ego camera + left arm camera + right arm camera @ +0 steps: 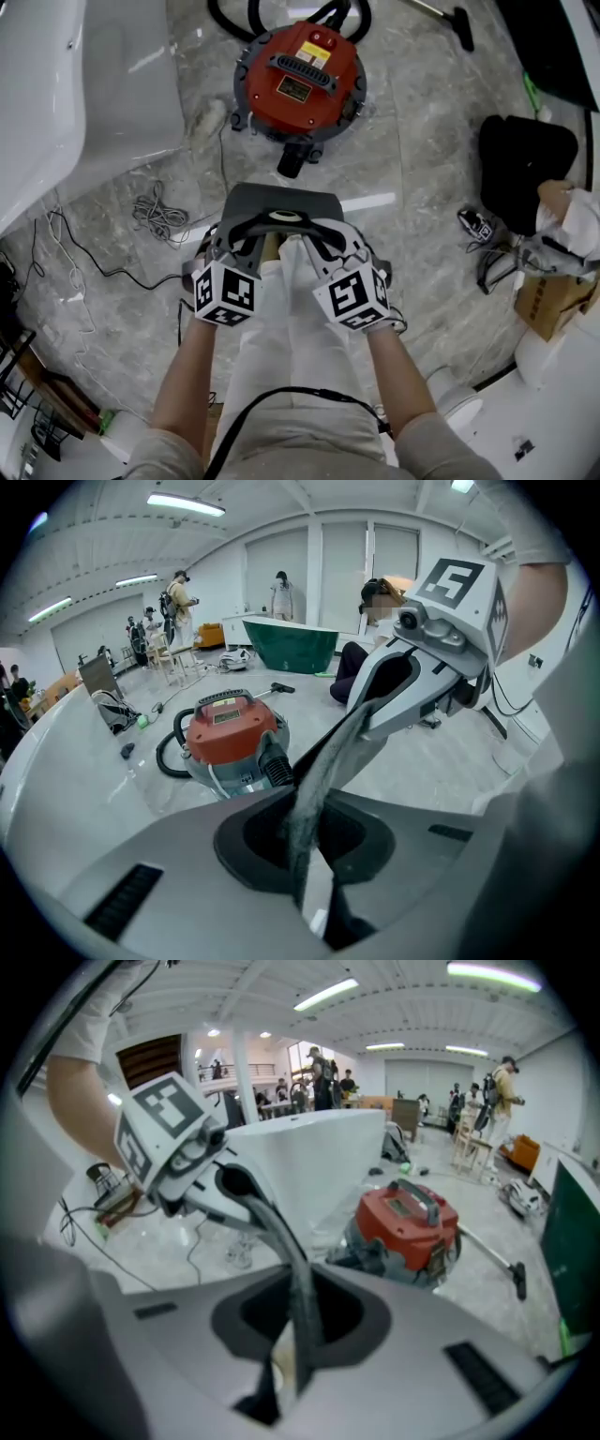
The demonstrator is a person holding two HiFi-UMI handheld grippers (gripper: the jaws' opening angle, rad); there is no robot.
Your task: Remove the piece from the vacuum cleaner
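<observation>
over my legs, nearest the camera: my left gripper and right gripper were each clamped shut on an opposite end of the grey piece. i judged this two-sided hold was meant to keep a thin, floppy part spread flat and lifted off my lap. it looked like a cloth filter or bag with a pale ring set in it, though the grippers' own views showed it only edge-on and i could not be sure. its long axis ran side to side between the two grips, broad face up, far edge toward the machine. beyond it, well apart on the marble floor, the red vacuum cleaner sat upright. its black inlet was aimed back at me, and the piece was apparently already off it.
</observation>
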